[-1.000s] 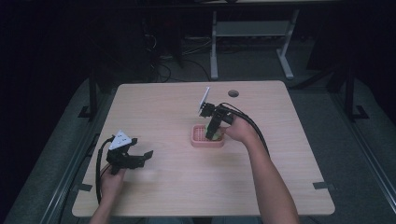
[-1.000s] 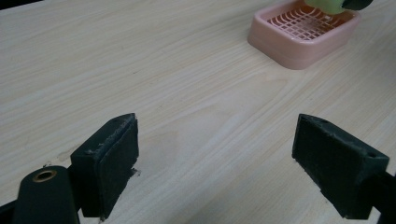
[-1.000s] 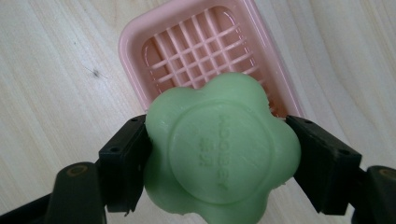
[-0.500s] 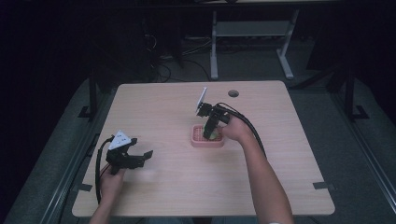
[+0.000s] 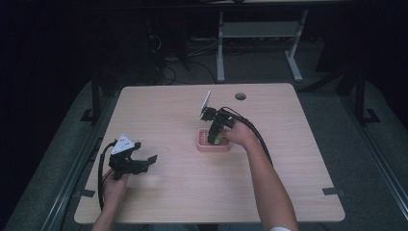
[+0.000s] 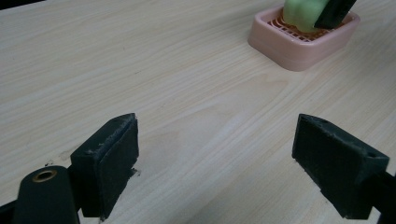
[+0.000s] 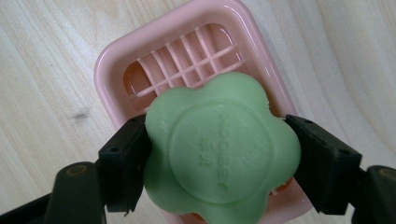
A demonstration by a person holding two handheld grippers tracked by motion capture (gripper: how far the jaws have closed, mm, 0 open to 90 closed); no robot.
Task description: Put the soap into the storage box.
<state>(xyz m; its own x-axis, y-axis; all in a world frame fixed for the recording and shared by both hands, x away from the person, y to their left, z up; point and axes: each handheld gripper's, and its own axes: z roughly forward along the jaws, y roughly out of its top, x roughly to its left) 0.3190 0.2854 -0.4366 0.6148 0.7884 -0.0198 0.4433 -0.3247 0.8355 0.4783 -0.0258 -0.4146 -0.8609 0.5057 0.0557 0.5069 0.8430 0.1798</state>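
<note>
Your right gripper [image 7: 219, 154] pinches the green flower-shaped soap [image 7: 219, 151] by its lobed edges over the pink soap dish [image 7: 114, 70], a likely slick, firm bar, while your left gripper [image 6: 229, 158] rests spread, empty.

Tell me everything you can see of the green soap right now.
The green soap is a pale green, flower-shaped bar with rounded lobes and a raised round centre bearing embossed lettering, too faint to read. It looks waxy and smooth, with no visible damage. The right gripper clamps it, one black jaw pressed on each side, over the pink soap dish with its slatted grid. In the left gripper view the soap sits low in the dish; whether it rests on the grid cannot be told.
</note>
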